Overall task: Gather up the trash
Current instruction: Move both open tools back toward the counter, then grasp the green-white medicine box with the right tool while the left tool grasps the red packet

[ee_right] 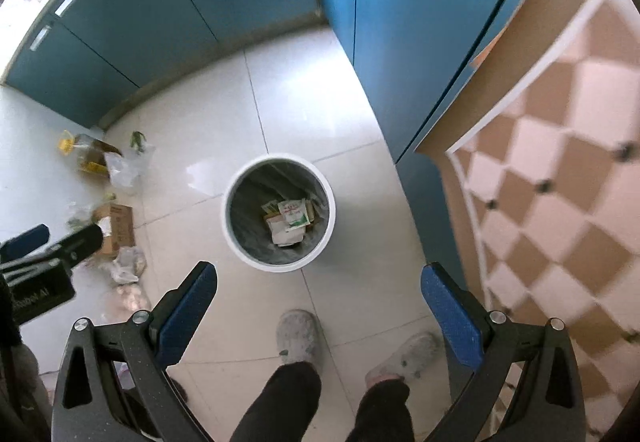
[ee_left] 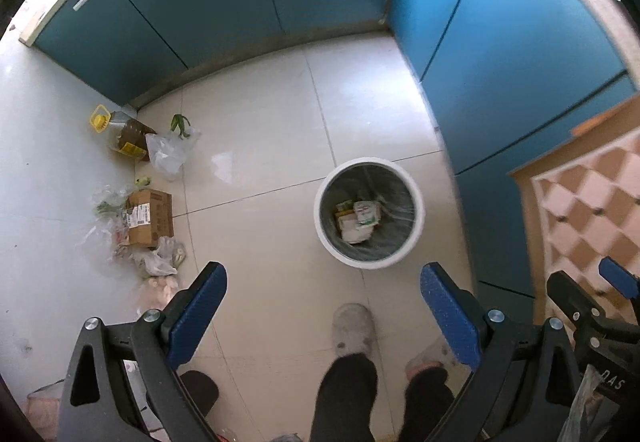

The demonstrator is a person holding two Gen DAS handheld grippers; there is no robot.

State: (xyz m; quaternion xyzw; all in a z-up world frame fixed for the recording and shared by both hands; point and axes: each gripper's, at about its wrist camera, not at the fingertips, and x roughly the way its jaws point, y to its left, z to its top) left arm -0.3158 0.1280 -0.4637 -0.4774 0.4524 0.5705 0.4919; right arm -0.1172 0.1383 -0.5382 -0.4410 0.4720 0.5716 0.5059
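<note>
We hold both grippers, left (ee_left: pixel 322 284) and right (ee_right: pixel 318 282), fingers spread, empty, above bin (ee_right: pixel 279 215). Next: swing left to box (ee_left: pixel 150 217) by floor's wall edge; grip one flap.

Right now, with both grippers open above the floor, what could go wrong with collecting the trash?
1. The thin plastic bags look limp, so fingers may pinch only a fold and spill what is inside.
2. The oil bottle and cardboard box lie among the scraps; either might be taken for trash by mistake.
3. The bin stands apart from the pile, so carried pieces could drop on the tiles beside the slippers.
</note>
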